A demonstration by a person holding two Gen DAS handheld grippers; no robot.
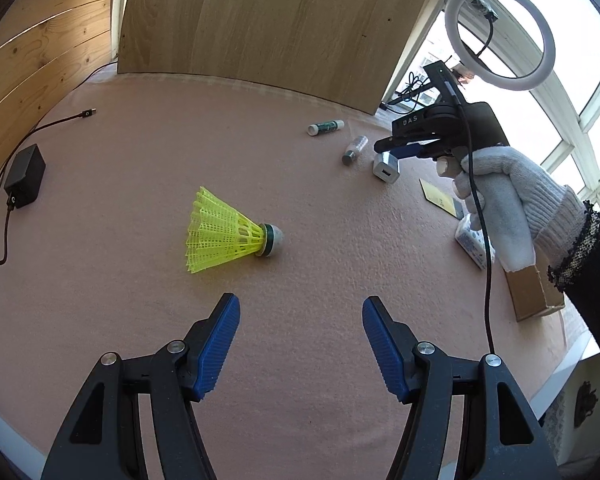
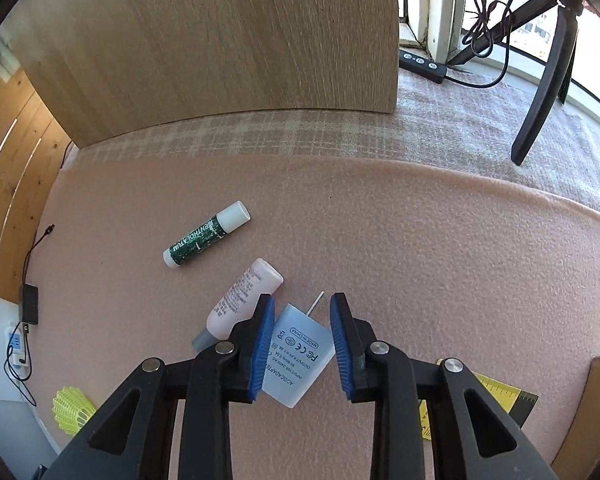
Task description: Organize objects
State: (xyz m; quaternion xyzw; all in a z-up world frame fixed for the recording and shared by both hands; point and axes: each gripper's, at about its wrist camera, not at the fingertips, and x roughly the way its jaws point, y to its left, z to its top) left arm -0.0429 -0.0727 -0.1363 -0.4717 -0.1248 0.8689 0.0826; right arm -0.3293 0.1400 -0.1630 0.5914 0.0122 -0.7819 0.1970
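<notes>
Pink felt covers the worktop [image 1: 140,160], where the right gripper [image 2: 302,344] has its jaws clamped on a white AC adapter [image 2: 296,356] while the left gripper [image 1: 300,344] hangs wide open and empty near a yellow shuttlecock [image 1: 224,232].

Yellow shuttlecock [image 1: 224,230], pink mat [image 1: 140,152], blue-padded tool [image 1: 300,344], plaid cloth [image 2: 460,128].

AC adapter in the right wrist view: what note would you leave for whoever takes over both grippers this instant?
Right gripper: jaws closed on the white AC adapter, not yet carried anywhere.
Left gripper: open, empty, short of the yellow shuttlecock.
Lip balm tube and pink bottle lie loose on the mat nearby.
Done: nothing visibly sorted.
Left: move the adapter, then the rest; the destination isn't clear.
</notes>
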